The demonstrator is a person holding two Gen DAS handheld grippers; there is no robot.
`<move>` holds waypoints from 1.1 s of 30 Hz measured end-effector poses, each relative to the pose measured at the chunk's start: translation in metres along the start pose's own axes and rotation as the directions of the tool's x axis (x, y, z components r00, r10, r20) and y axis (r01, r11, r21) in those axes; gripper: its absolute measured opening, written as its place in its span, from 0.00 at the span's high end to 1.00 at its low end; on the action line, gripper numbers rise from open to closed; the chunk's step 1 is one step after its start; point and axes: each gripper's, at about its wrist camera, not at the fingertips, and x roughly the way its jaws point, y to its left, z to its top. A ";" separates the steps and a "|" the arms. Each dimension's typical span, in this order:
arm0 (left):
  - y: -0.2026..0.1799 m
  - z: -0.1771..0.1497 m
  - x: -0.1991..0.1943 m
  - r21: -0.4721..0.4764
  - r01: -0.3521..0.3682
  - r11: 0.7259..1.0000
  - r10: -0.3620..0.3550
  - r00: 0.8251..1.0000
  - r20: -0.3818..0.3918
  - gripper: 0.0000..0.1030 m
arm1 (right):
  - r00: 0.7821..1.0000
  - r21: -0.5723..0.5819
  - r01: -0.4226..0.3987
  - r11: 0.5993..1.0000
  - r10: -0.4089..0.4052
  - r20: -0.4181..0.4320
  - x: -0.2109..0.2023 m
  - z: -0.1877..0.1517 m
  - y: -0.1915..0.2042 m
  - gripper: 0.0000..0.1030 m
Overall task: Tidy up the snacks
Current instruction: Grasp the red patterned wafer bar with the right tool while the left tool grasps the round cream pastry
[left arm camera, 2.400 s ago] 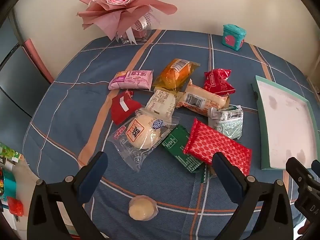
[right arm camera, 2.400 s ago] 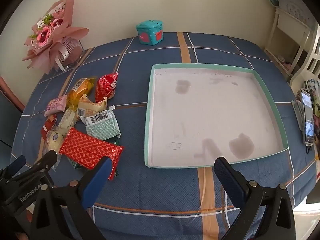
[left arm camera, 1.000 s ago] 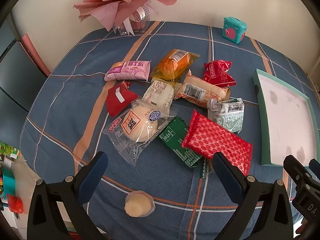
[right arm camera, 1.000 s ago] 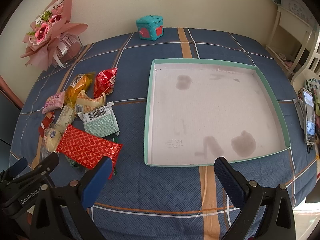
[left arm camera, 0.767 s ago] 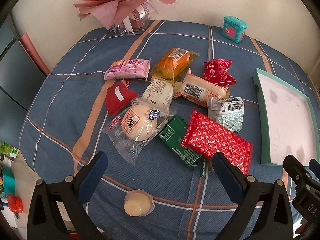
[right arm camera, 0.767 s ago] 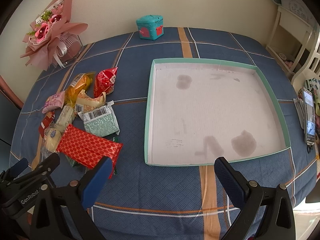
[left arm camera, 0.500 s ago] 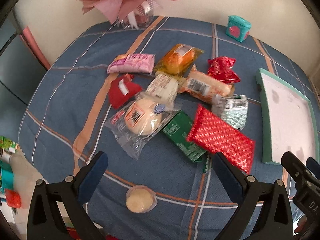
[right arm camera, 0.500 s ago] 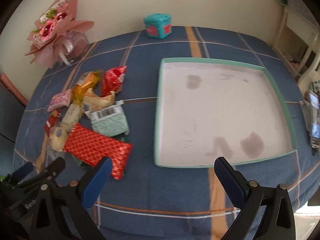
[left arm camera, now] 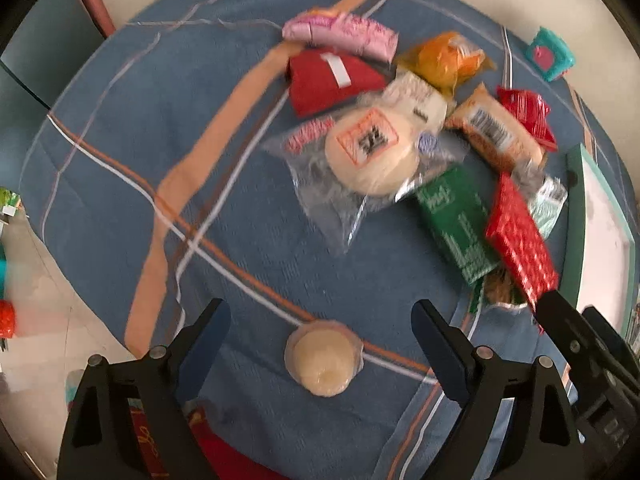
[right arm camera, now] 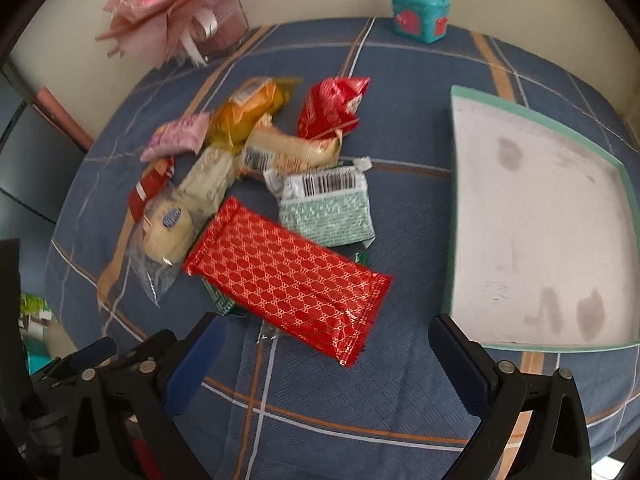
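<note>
Several wrapped snacks lie in a heap on the blue plaid tablecloth. A small round pale cake (left arm camera: 322,362) lies alone near the front edge, between the fingers of my open, empty left gripper (left arm camera: 320,350). A long red patterned packet (right arm camera: 288,276) lies just ahead of my open, empty right gripper (right arm camera: 328,354), on top of a green packet (left arm camera: 456,222). Behind are a mint barcode packet (right arm camera: 326,208), a round bun in clear wrap (left arm camera: 372,152), and red (right arm camera: 332,108), orange (right arm camera: 250,114) and pink (right arm camera: 176,136) packets. The teal-rimmed white tray (right arm camera: 454,208) lies empty at the right.
A pink flower bouquet (right arm camera: 176,12) and a small teal box (right arm camera: 418,14) stand at the table's far side by the wall. The left gripper's body (right arm camera: 80,364) shows at the lower left of the right wrist view. The table edge and floor lie at the left.
Both grippers have swung left and come lower toward the snacks. The small round cake now lies between the left fingers, and the red packet is close ahead of the right gripper.
</note>
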 end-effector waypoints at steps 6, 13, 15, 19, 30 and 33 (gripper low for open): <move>0.002 -0.004 0.014 -0.020 -0.008 1.000 0.007 0.997 -0.078 0.14 | 0.999 -0.034 0.010 0.999 -0.011 -0.034 0.017 0.007 0.004 0.00; 0.008 -0.022 0.049 -0.032 -0.008 0.999 0.003 0.989 -0.149 0.27 | 1.000 -0.070 0.007 0.998 -0.008 -0.017 0.031 0.025 0.016 0.02; 0.009 -0.027 0.054 -0.035 -0.006 0.999 0.001 0.988 -0.153 0.30 | 1.000 -0.084 0.004 0.996 -0.005 -0.007 0.034 0.030 0.021 0.04; 0.011 -0.031 0.063 -0.051 0.006 0.999 -0.014 0.986 -0.166 0.32 | 1.000 -0.093 -0.010 0.996 0.010 -0.002 0.042 0.035 0.033 0.11; 0.052 -0.040 0.057 -0.118 0.020 0.993 -0.039 0.987 -0.157 0.47 | 0.998 -0.057 -0.056 0.997 0.055 -0.019 0.041 0.028 0.032 0.40; 0.063 -0.041 0.051 -0.126 0.023 0.992 -0.043 0.987 -0.158 0.47 | 0.997 -0.020 -0.070 0.997 0.070 -0.028 0.037 0.022 0.022 0.44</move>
